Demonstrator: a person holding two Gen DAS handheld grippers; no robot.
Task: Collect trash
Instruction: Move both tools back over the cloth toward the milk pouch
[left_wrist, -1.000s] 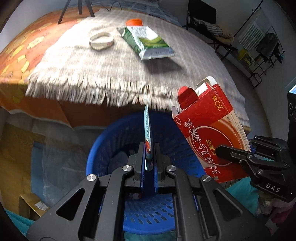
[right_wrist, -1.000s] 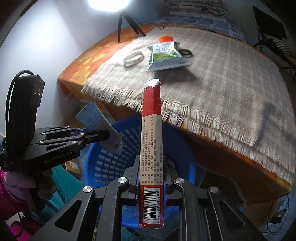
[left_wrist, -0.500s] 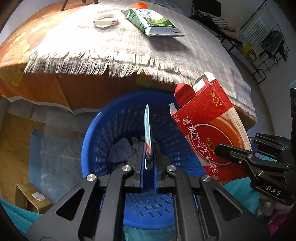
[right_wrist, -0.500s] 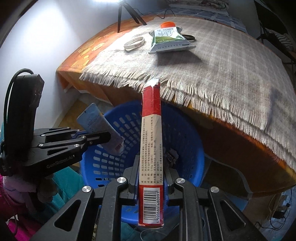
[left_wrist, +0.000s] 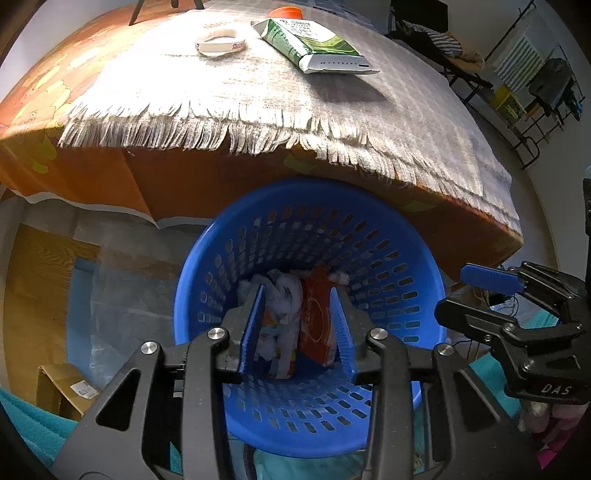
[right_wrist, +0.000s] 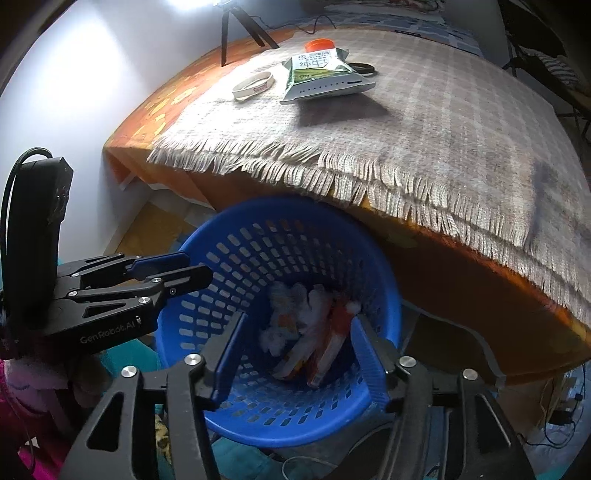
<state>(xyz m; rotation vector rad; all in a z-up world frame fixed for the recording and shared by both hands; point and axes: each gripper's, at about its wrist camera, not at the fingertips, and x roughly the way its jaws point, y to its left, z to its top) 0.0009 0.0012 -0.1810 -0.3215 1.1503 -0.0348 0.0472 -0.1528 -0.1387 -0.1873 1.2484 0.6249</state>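
Table (right_wrist: 229, 192) draped in an orange patterned cloth (left_wrist: 33, 110), with a beige checked fringed cloth (right_wrist: 443, 122) spread on top, its fringe hanging over the near edge. Landmark is the green-and-white milk carton (right_wrist: 325, 77) lying flat on the fringed cloth: white wristband (right_wrist: 254, 85) just left of it, orange cap (right_wrist: 318, 45) touching its far end, black ring (right_wrist: 364, 68) at its right side, and tripod legs (right_wrist: 243, 35) on the orange cloth behind and left of it. On the floor (left_wrist: 44, 280) below the near edge, a blue perforated basket (right_wrist: 207, 325), with a cardboard box (left_wrist: 62, 387) well left of it.
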